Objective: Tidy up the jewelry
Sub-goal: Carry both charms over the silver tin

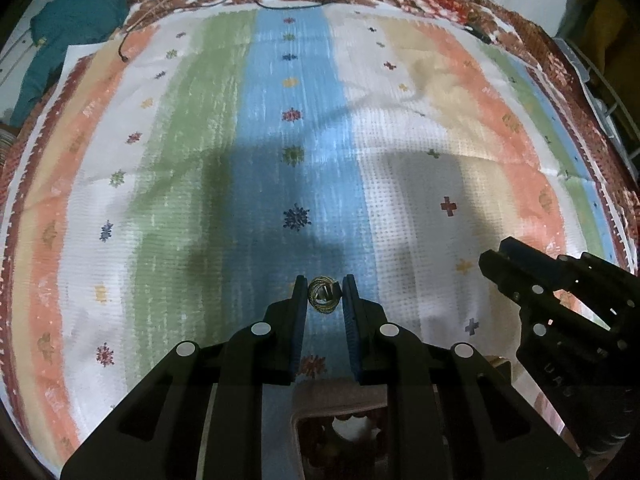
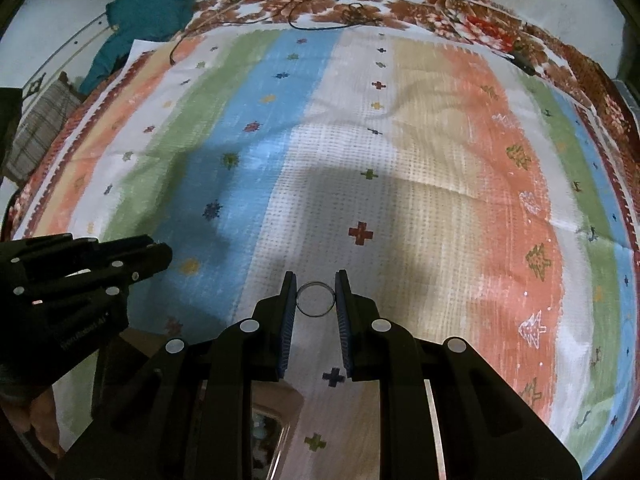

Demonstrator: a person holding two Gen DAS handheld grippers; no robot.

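Holding stuff in both grippers above the striped cloth (image 1: 400, 128) here. The left gripper (image 1: 325, 294) has its fingers narrowed around a gold bangle stack (image 1: 324, 295), pinched right at the fingertips over the blue stripe, toward the near edge of the cloth. The right gripper (image 2: 316, 294) is doing the same with a thin ring (image 2: 315, 299), a plain wire-like hoop squeezed between both pads over the white stripe, also near the near edge. Each gripper shows up in the other's camera, so they're side by side but apart. A jewelry box (image 1: 340, 412) sits just under the left gripper at the near edge, mostly hidden. Some cords (image 2: 316, 20) lie at the far edge, and a teal garment (image 2: 148, 12) sits off the far left corner.
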